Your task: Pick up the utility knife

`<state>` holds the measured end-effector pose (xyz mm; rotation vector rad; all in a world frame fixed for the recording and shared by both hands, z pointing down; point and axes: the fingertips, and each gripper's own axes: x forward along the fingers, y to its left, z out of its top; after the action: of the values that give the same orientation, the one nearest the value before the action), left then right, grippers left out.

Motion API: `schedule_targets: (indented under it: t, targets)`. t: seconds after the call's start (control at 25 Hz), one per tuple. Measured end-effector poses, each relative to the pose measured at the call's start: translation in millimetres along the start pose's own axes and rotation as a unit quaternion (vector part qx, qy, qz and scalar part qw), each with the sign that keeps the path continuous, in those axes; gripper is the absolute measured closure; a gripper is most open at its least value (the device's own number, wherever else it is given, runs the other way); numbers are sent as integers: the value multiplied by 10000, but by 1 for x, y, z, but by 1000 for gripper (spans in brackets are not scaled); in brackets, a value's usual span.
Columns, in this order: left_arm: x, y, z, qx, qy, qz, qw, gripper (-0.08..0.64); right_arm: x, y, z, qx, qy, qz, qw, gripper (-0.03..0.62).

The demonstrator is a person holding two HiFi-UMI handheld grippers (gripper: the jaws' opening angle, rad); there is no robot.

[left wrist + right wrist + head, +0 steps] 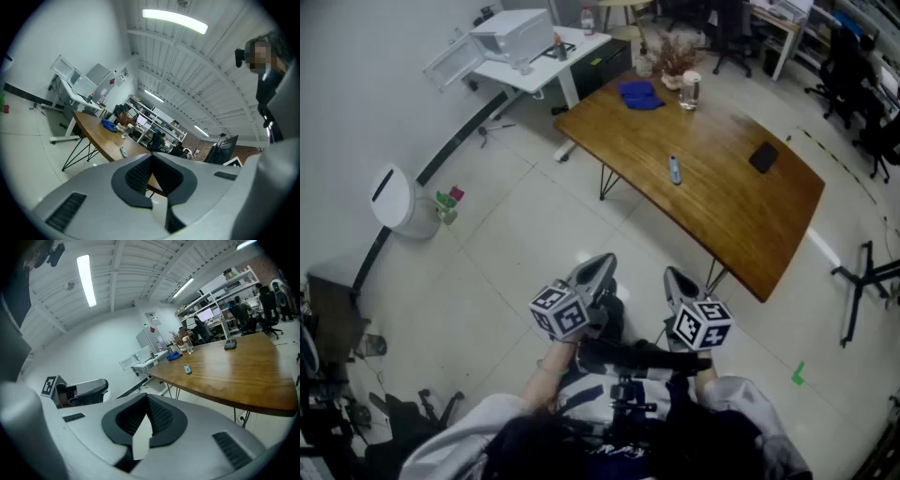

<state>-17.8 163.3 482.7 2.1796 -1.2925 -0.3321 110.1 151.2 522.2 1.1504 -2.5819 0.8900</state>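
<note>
The utility knife (674, 170), a small blue-grey handle, lies flat near the middle of the wooden table (722, 216); it also shows as the knife (123, 152) and the knife (187, 369). My left gripper (605, 262) and right gripper (673, 275) are held side by side close to the person's body, over the tiled floor and well short of the table's near edge. Both point toward the table. The left gripper (152, 157) has its jaws together with nothing in them. The right gripper (146, 399) is shut and empty too.
On the table lie a black flat object (763, 157), a blue cloth (639, 94) and a glass jar (690, 90). A white desk with a white box (520, 36) stands at the back left, a white bin (394, 199) by the wall, office chairs (853, 66) at the back right.
</note>
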Motion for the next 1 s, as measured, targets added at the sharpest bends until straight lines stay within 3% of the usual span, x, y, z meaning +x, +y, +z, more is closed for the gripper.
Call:
schedule_targets:
  t: [0.32, 0.76, 1.0]
  targets:
    - [77, 62, 52, 209, 336, -340, 9986, 555, 75, -22, 50, 221, -163, -348, 9990, 580]
    - [153, 149, 112, 120, 811, -997, 9916, 555, 167, -33, 96, 648, -378, -1110, 9910, 580]
    - [177, 169, 114, -59, 1060, -1158, 9876, 555, 182, -42, 100, 741, -277, -1401, 9870, 580]
